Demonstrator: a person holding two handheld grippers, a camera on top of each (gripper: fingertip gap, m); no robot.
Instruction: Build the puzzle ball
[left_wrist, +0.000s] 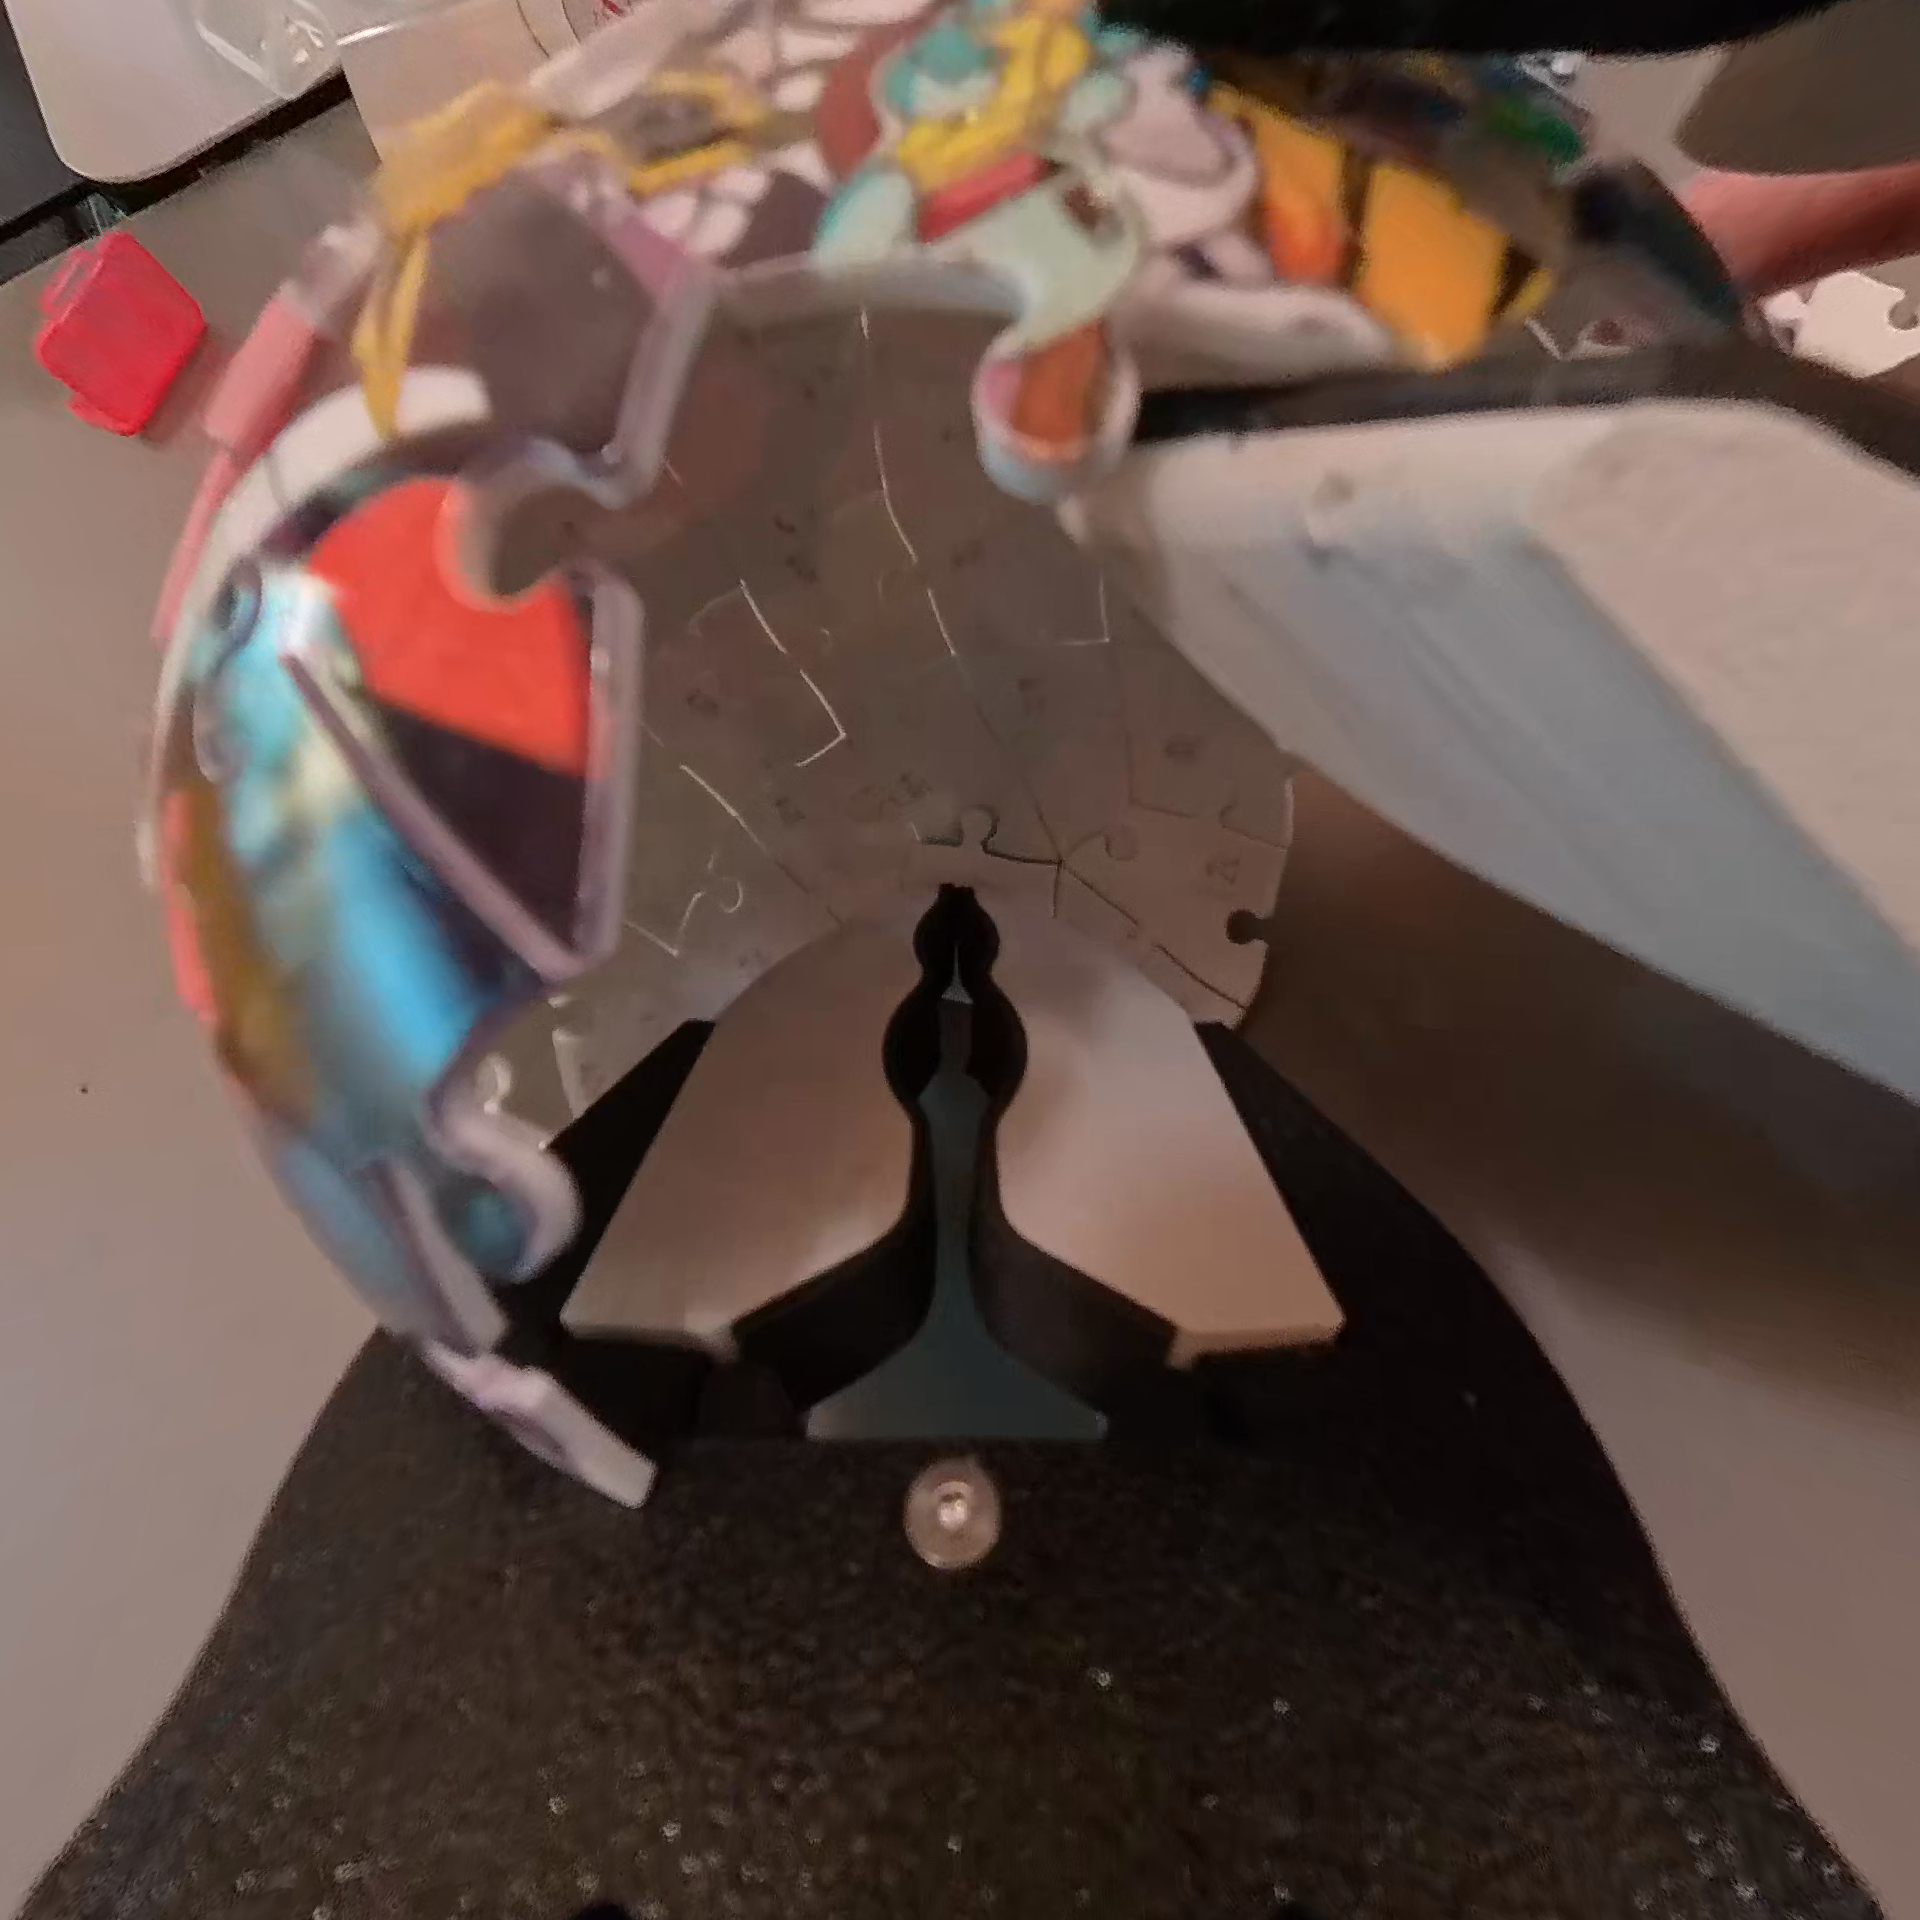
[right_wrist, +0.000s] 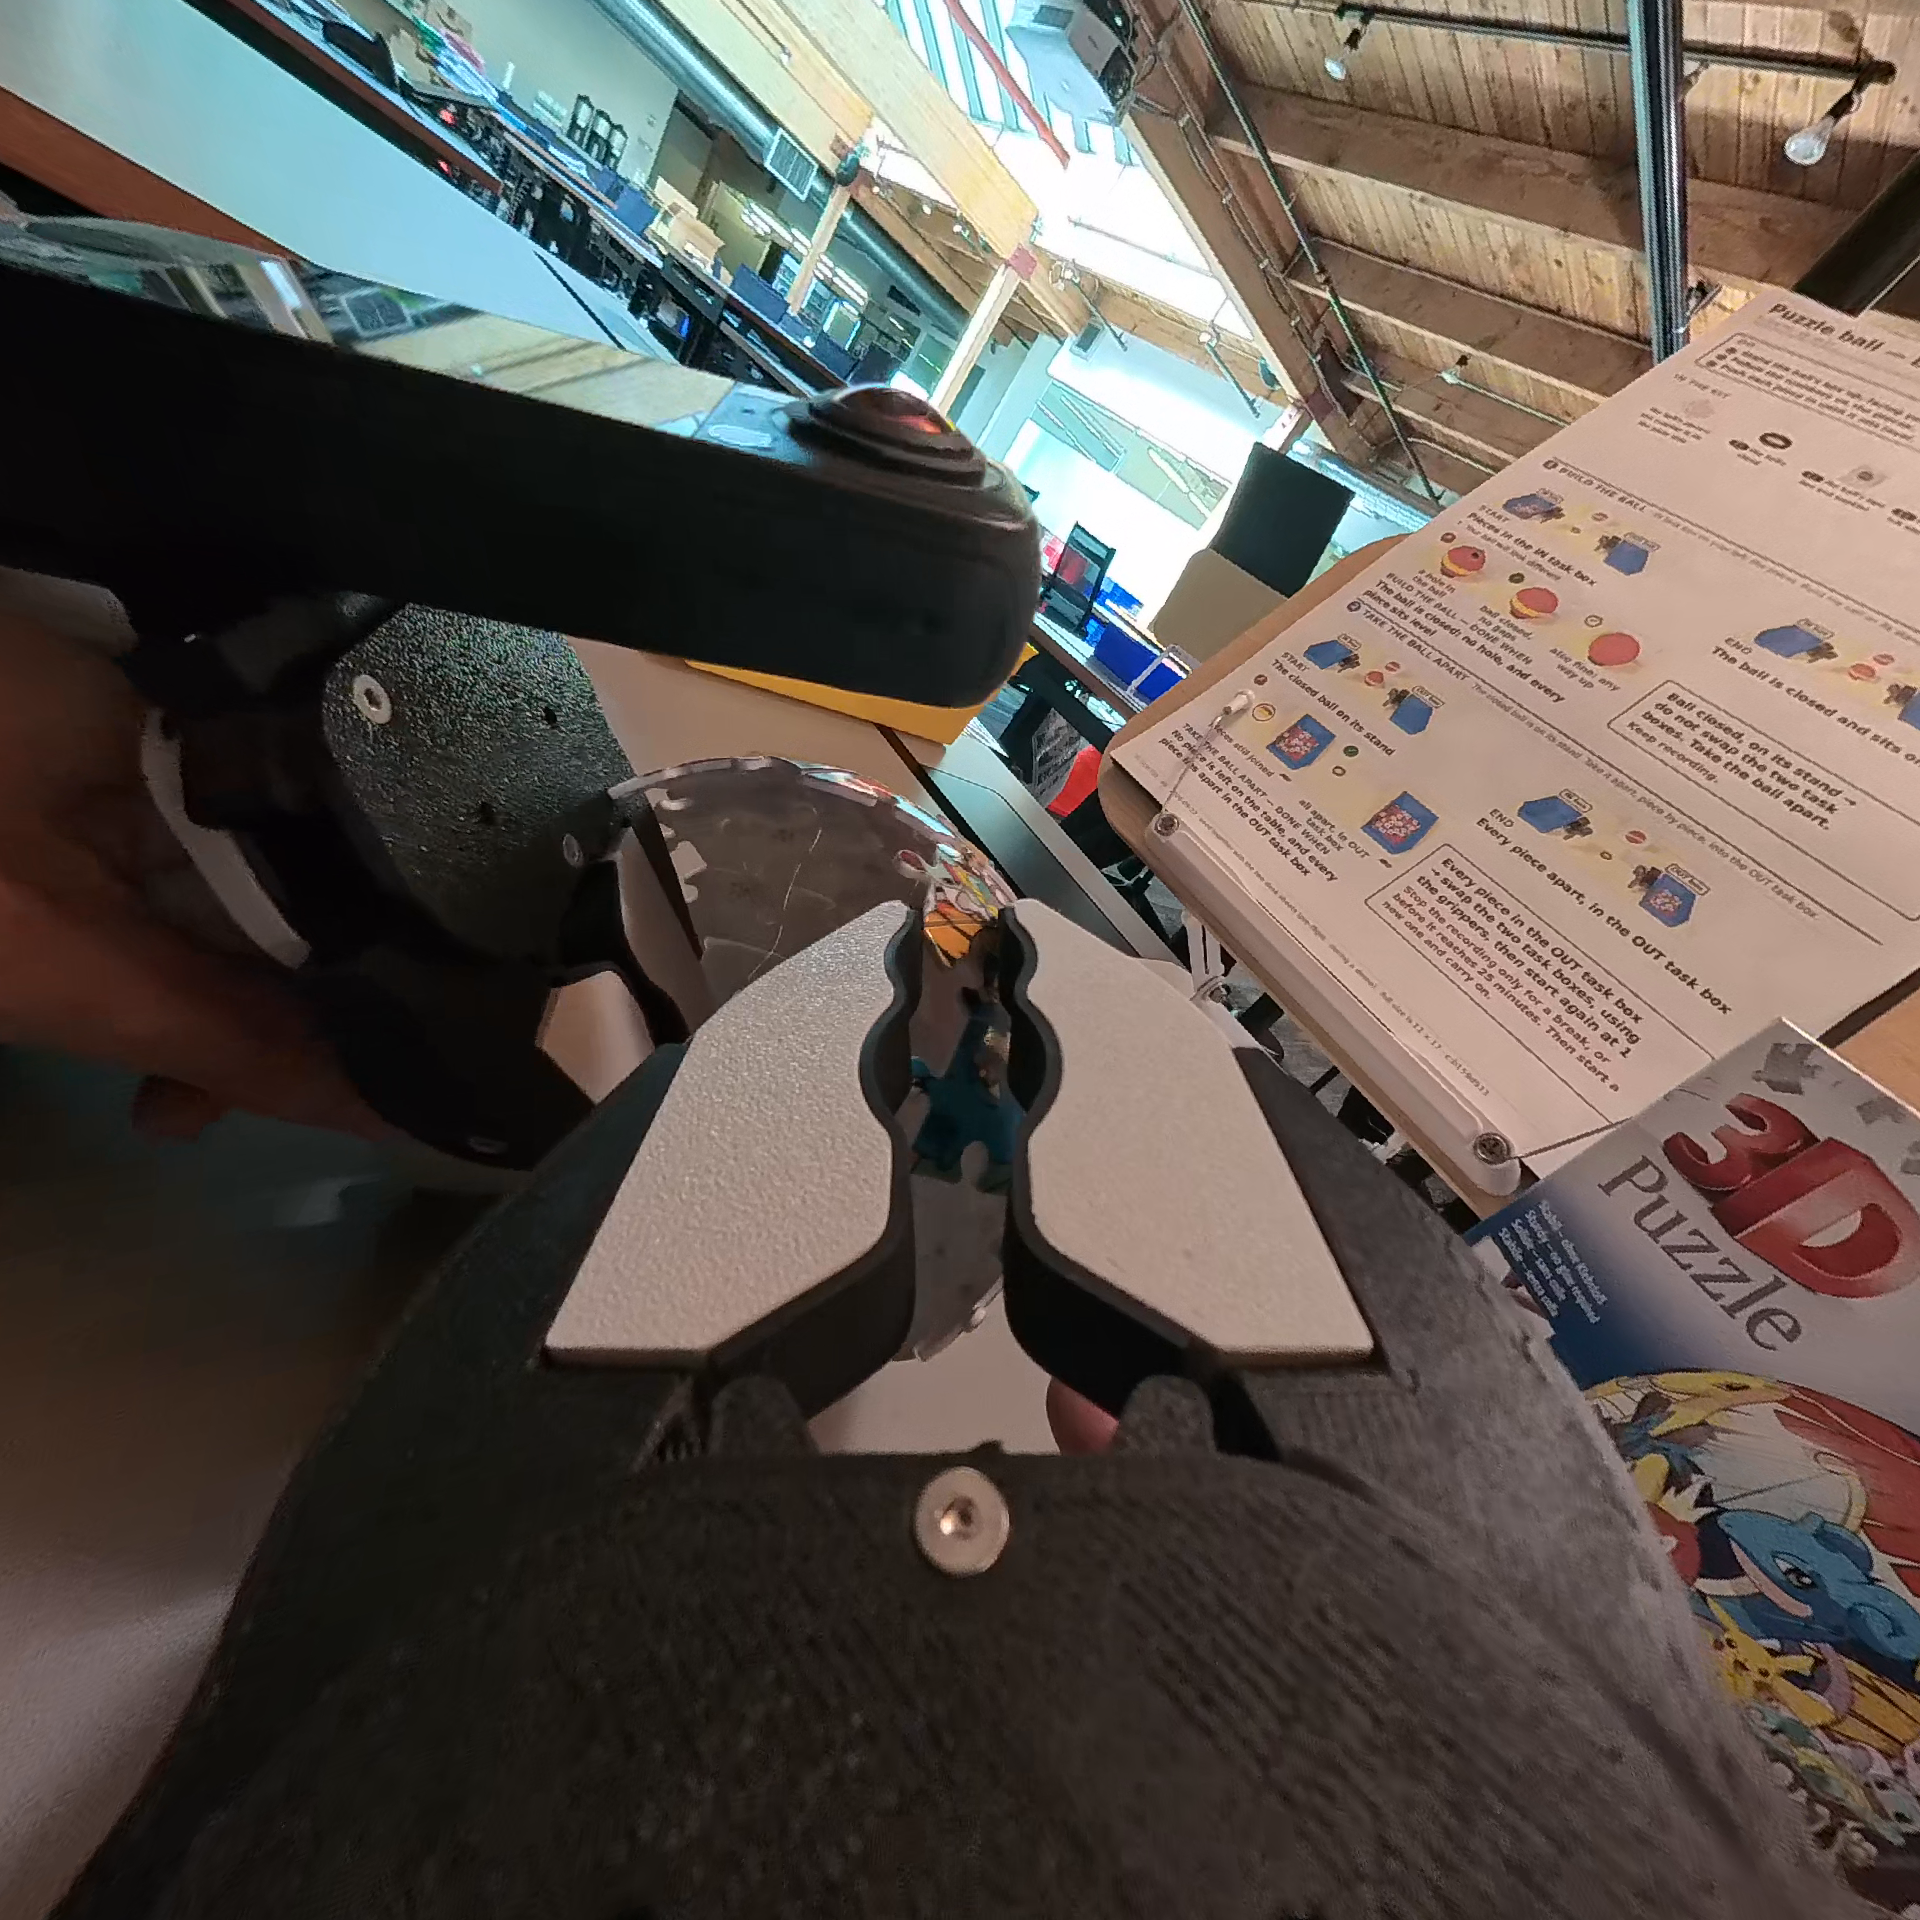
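Observation:
The partly built puzzle ball (left_wrist: 894, 644) is a curved shell, colourful outside and grey inside, and it is held up off the table. In the left wrist view my left gripper (left_wrist: 951, 906) is shut, with its tips meeting right at the shell's lower rim. I cannot tell if they pinch the rim. In the right wrist view my right gripper (right_wrist: 961, 940) is shut on the shell (right_wrist: 790, 873), whose colourful wall passes between the pads. The left gripper (right_wrist: 620, 831) shows there at the shell's far left rim. The right gripper's white finger (left_wrist: 1507, 675) fills the right of the left wrist view.
A red block (left_wrist: 116, 330) and a loose white puzzle piece (left_wrist: 1834, 322) lie on the beige table (left_wrist: 125, 1039). An instruction sheet on a board (right_wrist: 1558, 707) stands to the right. The puzzle's box (right_wrist: 1766, 1455) lies below it. A hand (right_wrist: 94, 935) holds the left gripper. The gap from one gripper's tips to the other's is roughly 11 cm.

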